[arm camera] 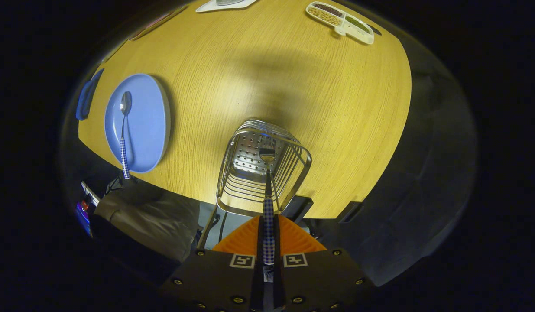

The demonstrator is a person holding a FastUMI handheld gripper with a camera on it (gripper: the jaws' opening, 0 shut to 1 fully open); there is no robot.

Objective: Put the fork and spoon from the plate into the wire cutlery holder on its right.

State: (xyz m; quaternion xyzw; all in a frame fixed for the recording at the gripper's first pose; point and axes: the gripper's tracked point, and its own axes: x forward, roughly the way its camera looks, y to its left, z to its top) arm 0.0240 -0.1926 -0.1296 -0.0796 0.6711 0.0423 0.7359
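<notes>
The claw (268,242) is clenching the checked handle of the fork (268,208), both fingers pressing on it. The fork's long axis is running straight ahead along the fingers, with its head pointing down into the wire cutlery holder (264,169); the tines appear to be sitting inside the basket near its perforated back plate, though whether they are touching the bottom cannot be told.

The governing relation for the coming move — the holder is lying directly ahead of and below the claw, in line with the fork's axis, so a release or a short further lowering looks sufficient to seat the fork.

The spoon (124,130) is lying on the blue plate (152,125), well to the left of the holder on the wooden counter (293,73), bowl away and checked handle projecting over the plate's near rim — it is not yet transferred.

A divided snack tray (341,21) is resting at the far side of the counter. No brand, label or readable writing is showing; the fingers are carrying square coded markers only
</notes>
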